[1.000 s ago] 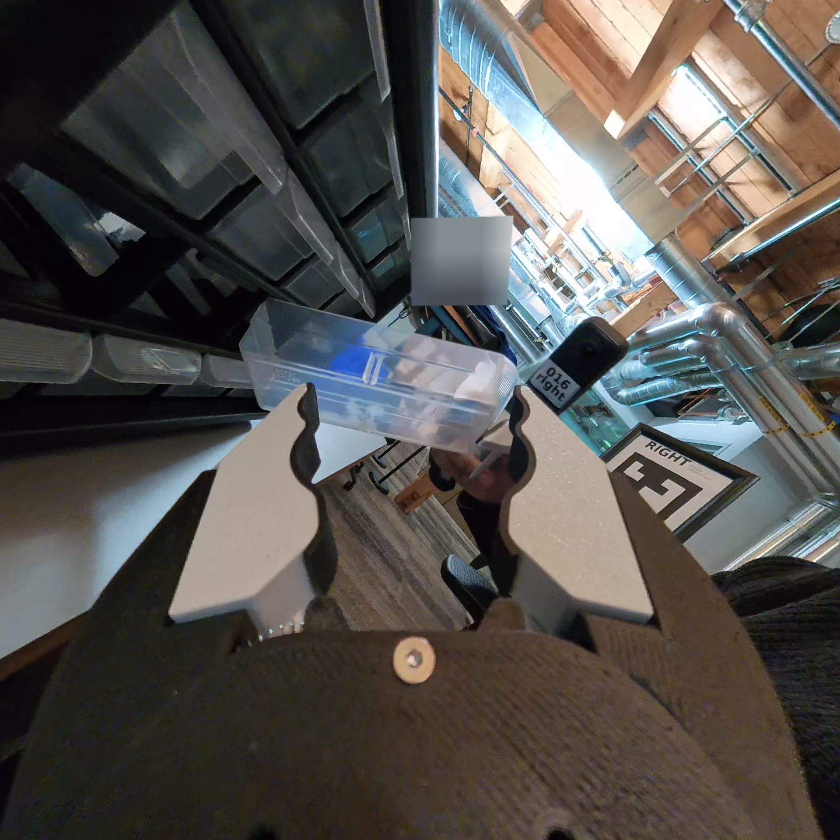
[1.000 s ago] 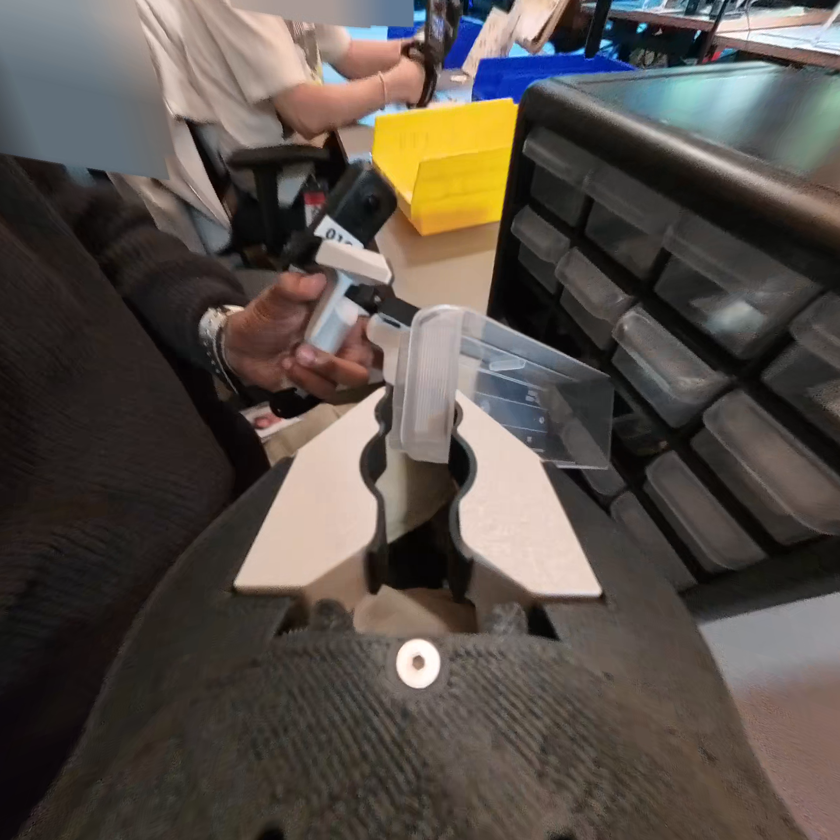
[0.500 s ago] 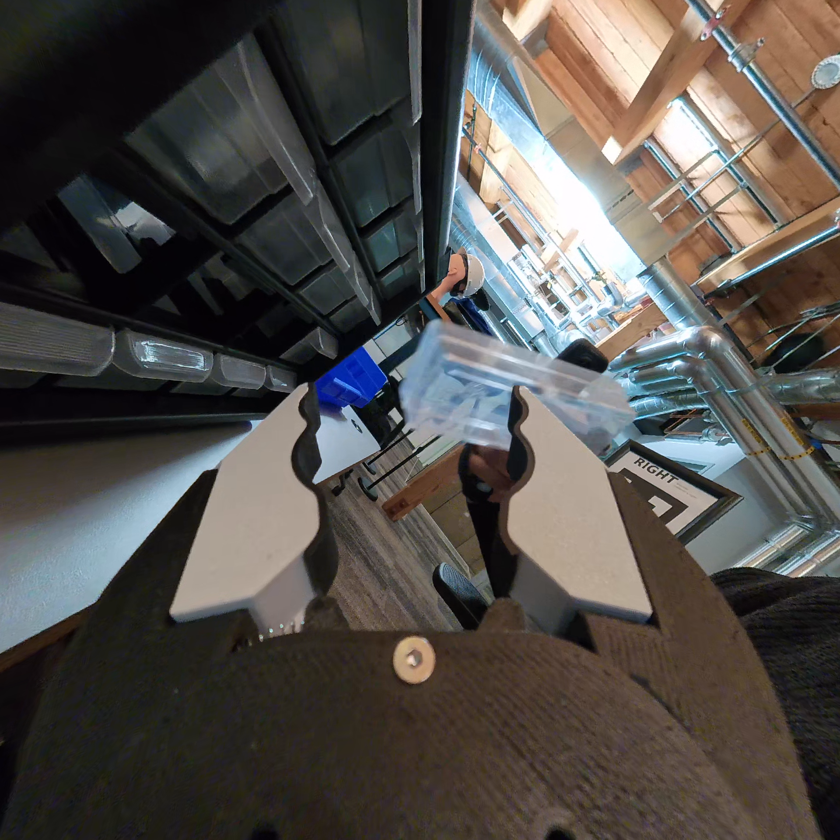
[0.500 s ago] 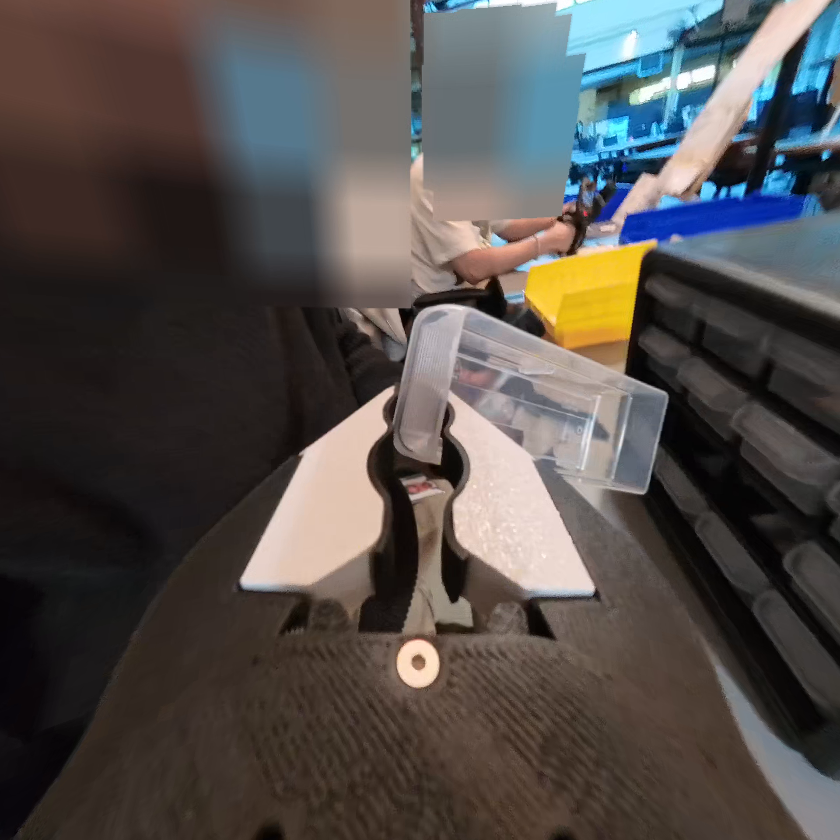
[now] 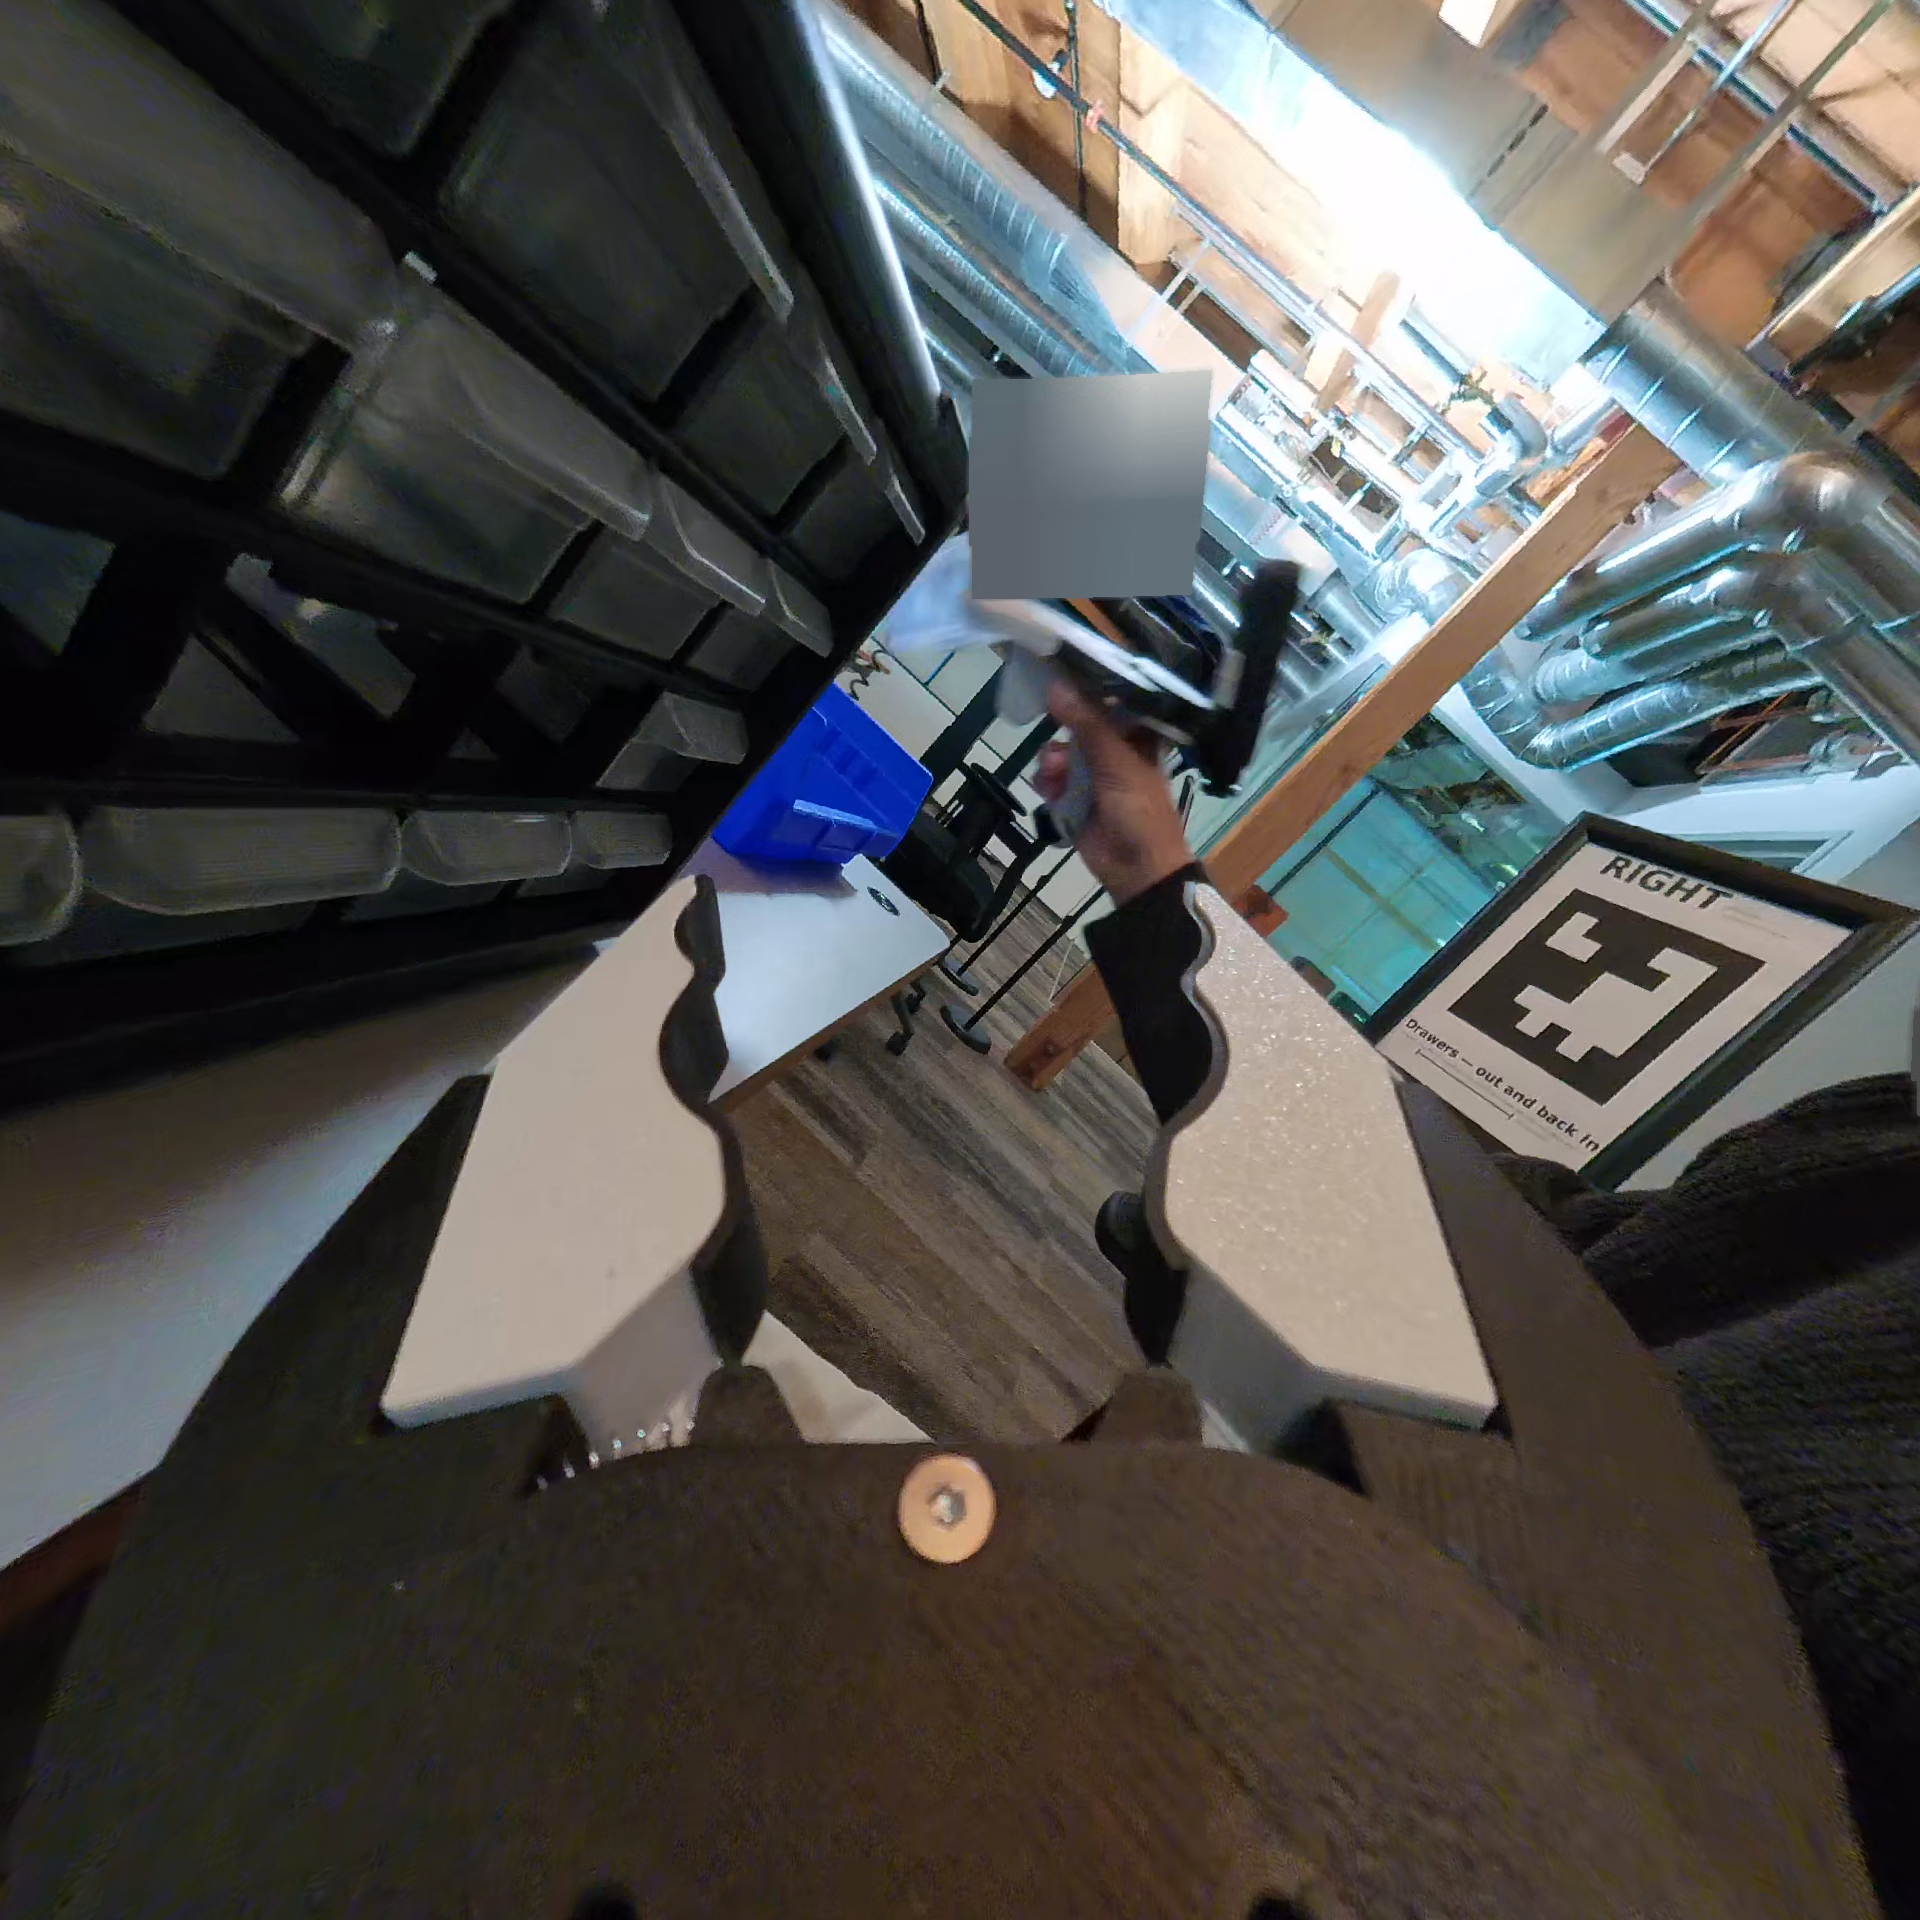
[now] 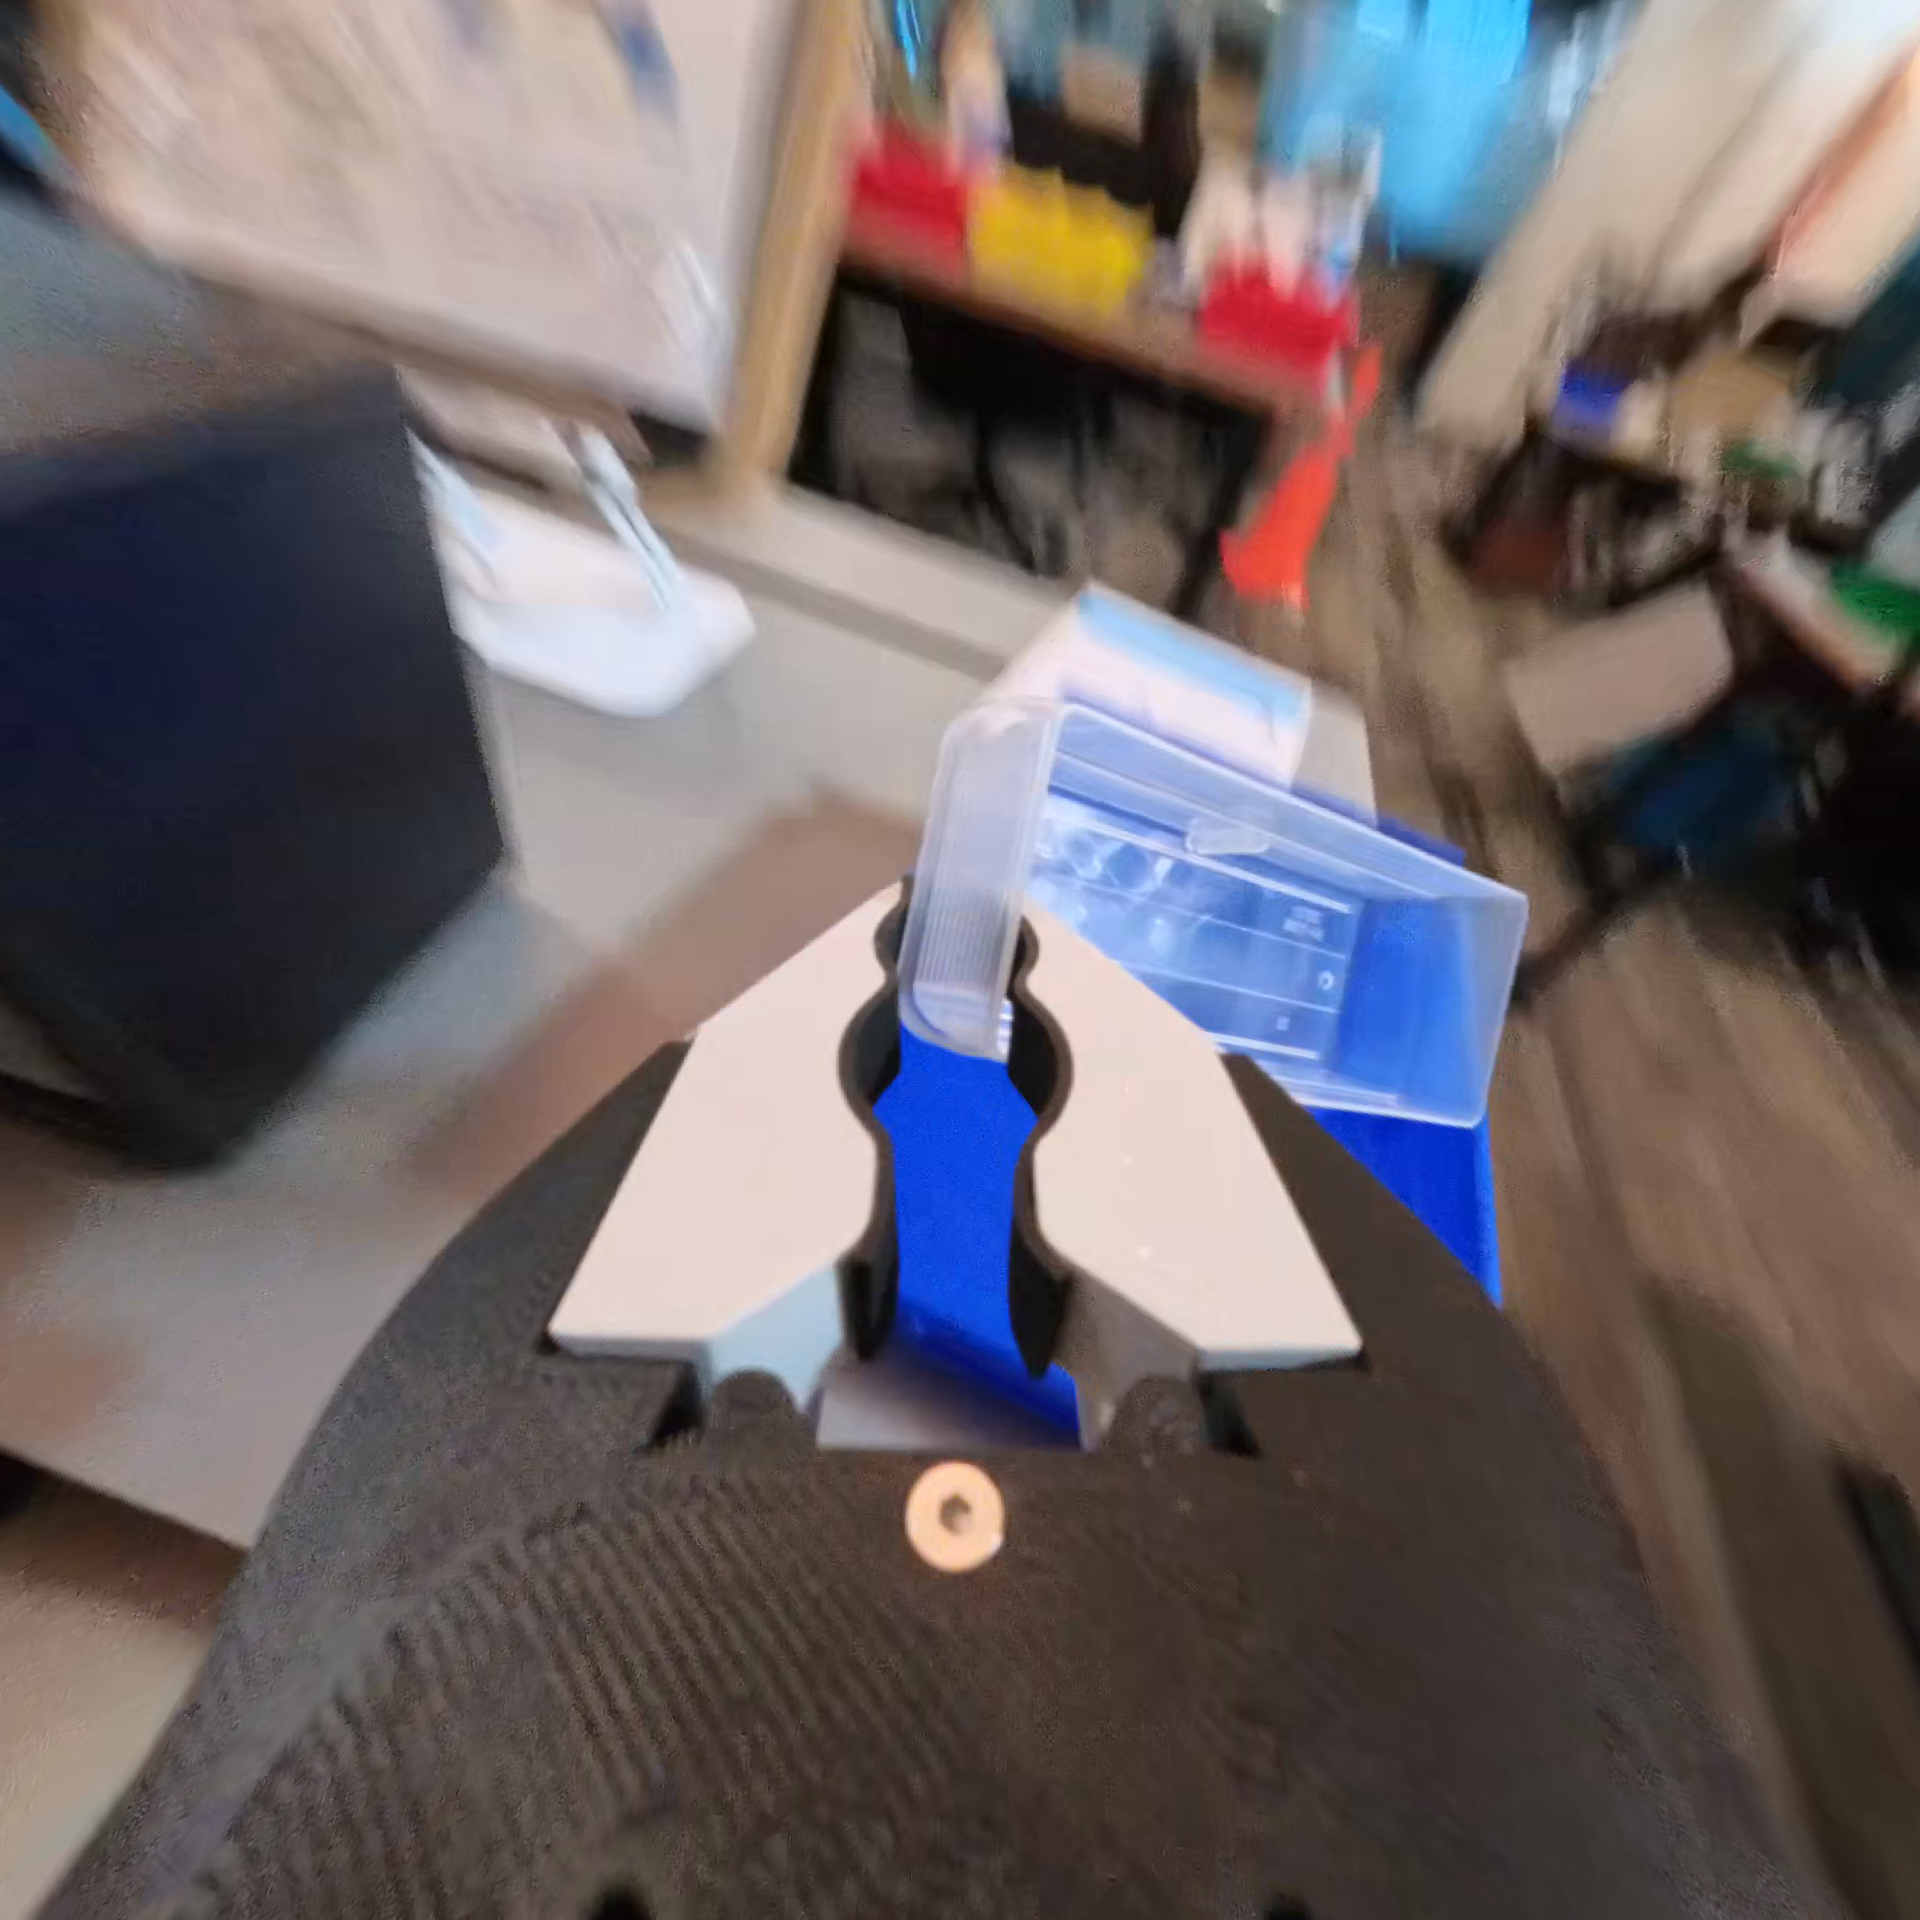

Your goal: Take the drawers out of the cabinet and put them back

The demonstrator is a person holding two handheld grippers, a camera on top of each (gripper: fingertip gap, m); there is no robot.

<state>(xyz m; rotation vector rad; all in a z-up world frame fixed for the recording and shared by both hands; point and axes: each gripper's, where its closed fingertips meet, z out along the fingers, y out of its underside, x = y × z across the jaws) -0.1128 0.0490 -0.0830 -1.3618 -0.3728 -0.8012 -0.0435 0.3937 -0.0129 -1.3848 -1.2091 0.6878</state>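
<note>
Right gripper (image 6: pixel 961 951) clamped on drawer (image 6: pixel 1226 925) front lip; drawer long axis runs toward 2 o'clock, above blue bin (image 6: pixel 1392 1195). Left gripper (image 5: pixel 940 997) jaws wide apart, empty; cabinet (image 5: pixel 416 468) at its 10 o'clock, nearer it.

Up at one o'clock in the left wrist view, bright light (image 5: pixel 1392 197) pours between wooden ceiling beams (image 5: pixel 1174 156), with silver ducts (image 5: pixel 1714 582) running off toward three o'clock and a wooden post (image 5: pixel 1455 665) slanting down to the grey plank floor (image 5: pixel 935 1174) at centre. A blue bin (image 5: pixel 821 790) sits on a white tabletop (image 5: pixel 821 966) just above centre. The right wrist view is heavily blurred: red and yellow bins (image 6: pixel 1049 239) line a shelf at twelve o'clock, an orange cone (image 6: pixel 1299 499) stands below them.
</note>
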